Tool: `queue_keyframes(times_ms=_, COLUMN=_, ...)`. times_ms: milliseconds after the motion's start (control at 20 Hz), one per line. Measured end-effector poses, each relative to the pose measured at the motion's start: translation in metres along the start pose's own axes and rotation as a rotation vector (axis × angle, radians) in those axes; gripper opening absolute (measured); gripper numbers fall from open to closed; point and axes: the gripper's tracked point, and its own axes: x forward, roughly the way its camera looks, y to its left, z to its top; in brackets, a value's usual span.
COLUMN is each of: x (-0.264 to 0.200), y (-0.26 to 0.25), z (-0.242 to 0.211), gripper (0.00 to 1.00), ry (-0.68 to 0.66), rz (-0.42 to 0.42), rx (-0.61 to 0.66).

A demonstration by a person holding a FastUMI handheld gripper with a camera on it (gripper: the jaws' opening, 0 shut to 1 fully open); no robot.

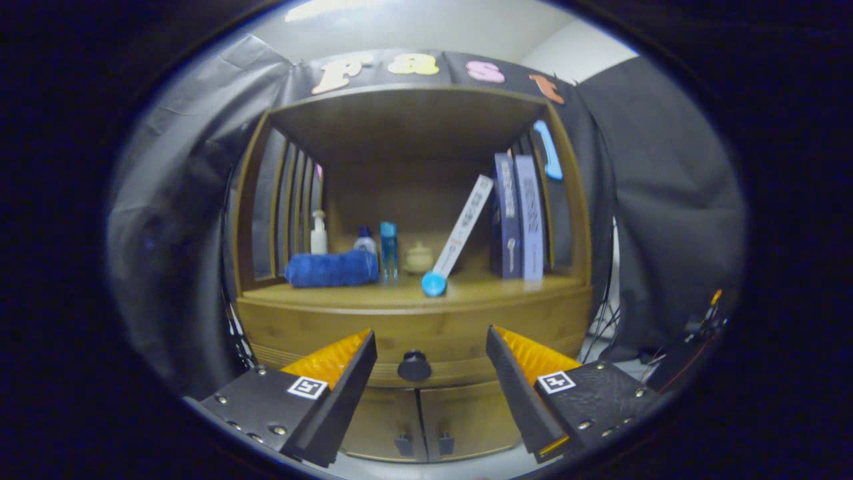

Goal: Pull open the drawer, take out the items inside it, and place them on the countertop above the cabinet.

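Gripper [431, 360] aimed at wooden cabinet [413, 333], jaws spread wide, gripping nothing. Drawer [346, 327] shut, its dark round knob [414, 365] straight ahead in the gap between the fingers, apart from both. Countertop [486, 288] above drawer: rolled blue towel [331, 269] at left, white pump bottle [319, 233] behind it, blue-capped bottle [364, 240] and slim blue bottle [388, 251] beside it, small cream jar [419, 257] further back, white tube with blue cap [458, 241] leaning against upright books [518, 217] at right. Two lower doors [426, 417] closed beneath drawer.
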Motion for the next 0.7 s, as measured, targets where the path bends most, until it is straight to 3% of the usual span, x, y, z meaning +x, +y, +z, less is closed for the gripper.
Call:
queue_keyframes(times_ms=250, x=-0.075, y=0.004, z=0.108, gripper=0.98, ry=-0.125, rz=0.025, rx=-0.093)
queue_keyframes(times_ms=450, x=-0.13, y=0.005, z=0.151, gripper=0.97, ry=-0.093, rz=0.008, rx=-0.169)
queue_keyframes(times_ms=700, x=-0.187, y=0.022, z=0.204, gripper=0.96, ry=-0.094, rz=0.064, rx=-0.153)
